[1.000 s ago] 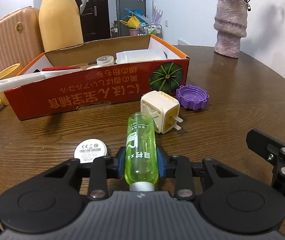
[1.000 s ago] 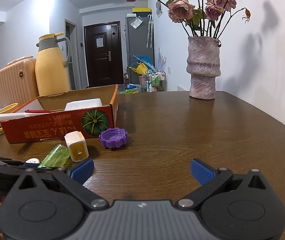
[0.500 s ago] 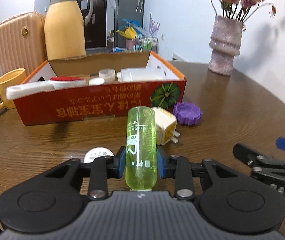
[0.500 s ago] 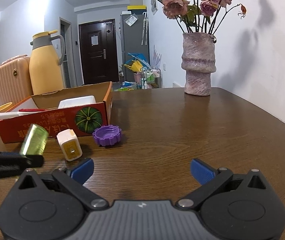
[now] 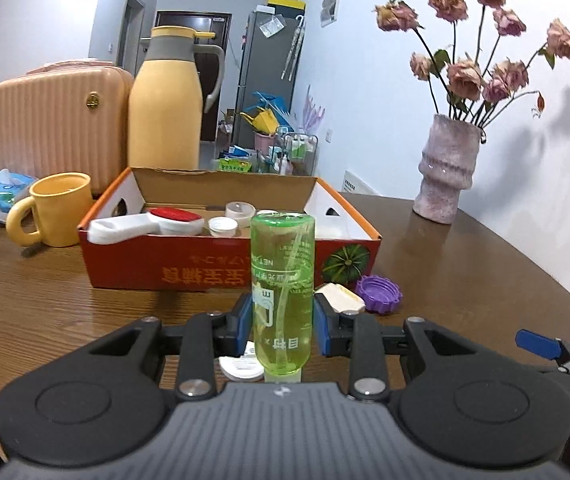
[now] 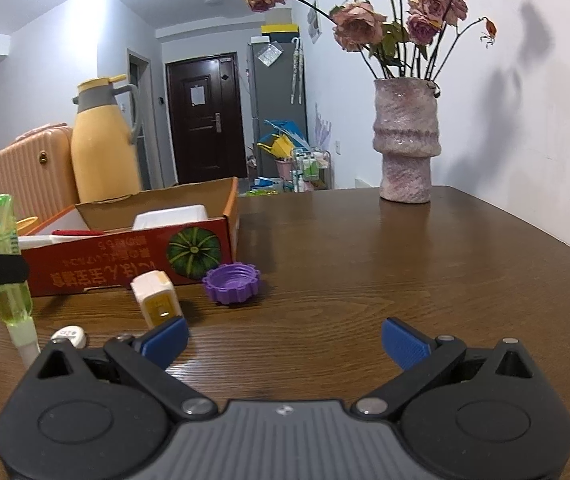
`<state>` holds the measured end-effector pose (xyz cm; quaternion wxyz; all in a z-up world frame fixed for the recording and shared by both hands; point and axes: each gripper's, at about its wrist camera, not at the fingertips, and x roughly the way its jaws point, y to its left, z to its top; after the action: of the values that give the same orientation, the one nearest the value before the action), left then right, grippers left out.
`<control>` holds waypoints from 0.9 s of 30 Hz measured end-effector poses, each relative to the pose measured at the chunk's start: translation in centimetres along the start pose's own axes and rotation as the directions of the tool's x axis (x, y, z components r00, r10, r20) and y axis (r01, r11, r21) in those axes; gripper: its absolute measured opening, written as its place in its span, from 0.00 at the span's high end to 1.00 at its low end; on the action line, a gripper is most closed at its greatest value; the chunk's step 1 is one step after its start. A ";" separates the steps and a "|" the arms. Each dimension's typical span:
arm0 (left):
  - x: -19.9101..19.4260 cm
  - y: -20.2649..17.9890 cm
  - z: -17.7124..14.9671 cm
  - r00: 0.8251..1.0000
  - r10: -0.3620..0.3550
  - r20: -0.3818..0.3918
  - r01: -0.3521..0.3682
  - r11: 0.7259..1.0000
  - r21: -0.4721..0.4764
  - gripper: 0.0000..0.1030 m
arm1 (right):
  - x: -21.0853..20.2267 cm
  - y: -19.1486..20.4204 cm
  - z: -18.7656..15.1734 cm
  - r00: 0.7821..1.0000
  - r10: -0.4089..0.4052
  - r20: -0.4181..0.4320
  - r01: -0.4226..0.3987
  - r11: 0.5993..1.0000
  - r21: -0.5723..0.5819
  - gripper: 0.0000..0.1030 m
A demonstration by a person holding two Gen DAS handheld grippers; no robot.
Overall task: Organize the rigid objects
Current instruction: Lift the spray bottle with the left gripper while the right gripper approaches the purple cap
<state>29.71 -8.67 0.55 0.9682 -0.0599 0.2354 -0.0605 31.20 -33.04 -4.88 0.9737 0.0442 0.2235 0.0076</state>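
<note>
Now your left gripper [image 5: 283, 328] has lifted the green bottle [image 5: 283, 292] clear of the table [image 5: 465, 272] — a second ago it lay low over the wood, and it now stands nearly upright between the blue pads, base up and white cap toward you, level with the front wall of the orange box [image 5: 221, 264]. That lift suggests the pick is done and the carry to the box is next. Your right gripper [image 6: 283, 340] sits spread and empty, unmoved, low over the table. Still loose near the box: 1 plug adapter [image 6: 157, 300], 1 purple cap [image 6: 232, 283] and 1 small white disc [image 6: 69, 335]. The bottle's label shows upside-down Chinese characters and "NET" — the rest is too small to read. The box front carries yellow upside-down East Asian print beside a pumpkin picture.
</note>
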 end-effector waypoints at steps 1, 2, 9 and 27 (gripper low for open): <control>-0.1 0.2 0.0 1.000 0.004 0.004 -0.004 1.000 0.000 0.70 | 0.0 0.2 0.0 1.000 0.007 0.000 -0.007 1.000 -0.002 0.00; -0.3 0.4 0.0 1.000 0.008 0.009 -0.008 1.000 0.001 0.70 | 0.0 0.4 -0.1 1.000 0.011 0.000 -0.011 1.000 -0.005 0.00; -0.6 2.4 0.2 0.999 0.034 0.026 -0.033 0.999 -0.011 0.70 | 0.4 2.1 0.1 0.999 0.040 -0.015 -0.041 0.998 -0.037 0.00; -0.3 5.6 0.9 0.995 0.090 0.040 -0.087 0.995 -0.057 0.70 | 10.5 3.7 3.6 0.989 -0.008 -0.147 -0.017 0.985 -0.173 0.06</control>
<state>30.32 -3.06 0.65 0.9726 -0.0773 0.2190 -0.0097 42.19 -29.28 -5.89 0.9547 -0.0411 0.2929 0.0324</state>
